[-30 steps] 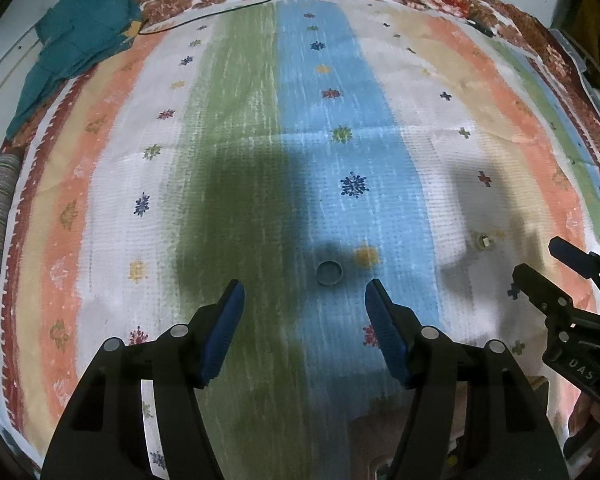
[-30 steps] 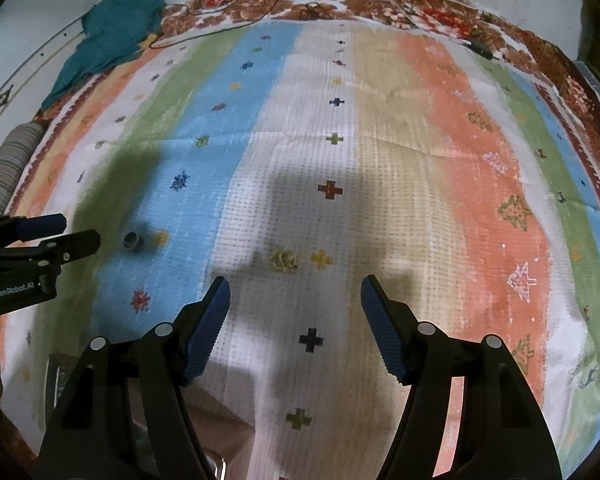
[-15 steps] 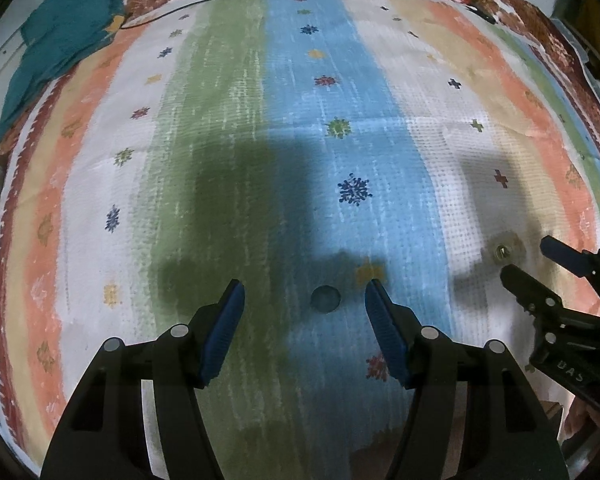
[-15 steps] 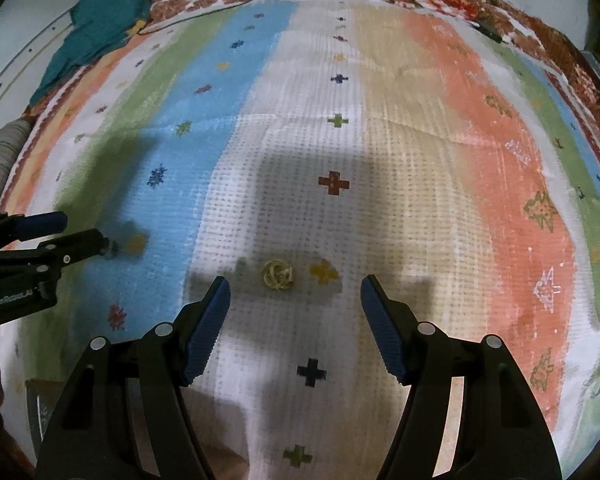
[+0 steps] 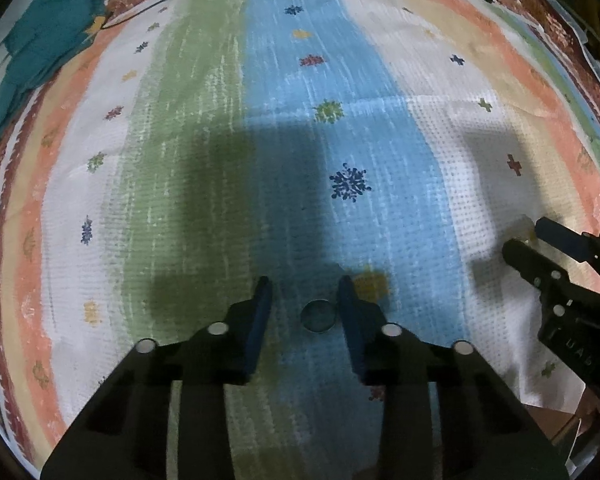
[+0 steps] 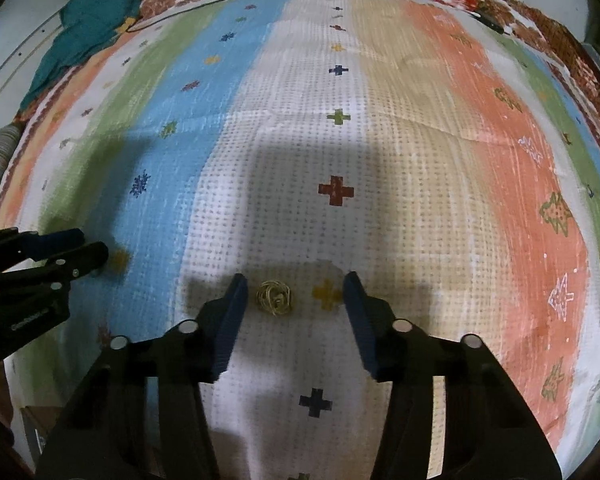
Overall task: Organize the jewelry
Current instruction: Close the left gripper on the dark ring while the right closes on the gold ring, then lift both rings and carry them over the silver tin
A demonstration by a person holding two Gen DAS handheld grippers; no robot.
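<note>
left gripper (image 5: 305, 292) straddling ring (image 5: 318, 315), fingers (image 5: 260, 316) apart

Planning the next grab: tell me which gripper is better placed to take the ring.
Left. The left gripper already brackets the ring, jaws open. The right gripper is open around the gold chain instead.

In my left wrist view the ring (image 5: 318, 315) lies in shadow, too dim to make out its detail. My right gripper (image 5: 527, 245) there hides most of the gold piece behind its tips and is cut off by the right edge. The teal cloth (image 6: 88, 20) at the bedspread's (image 6: 420, 160) far left corner runs out of frame. The gold tangle (image 6: 275, 297) is too small to identify.
</note>
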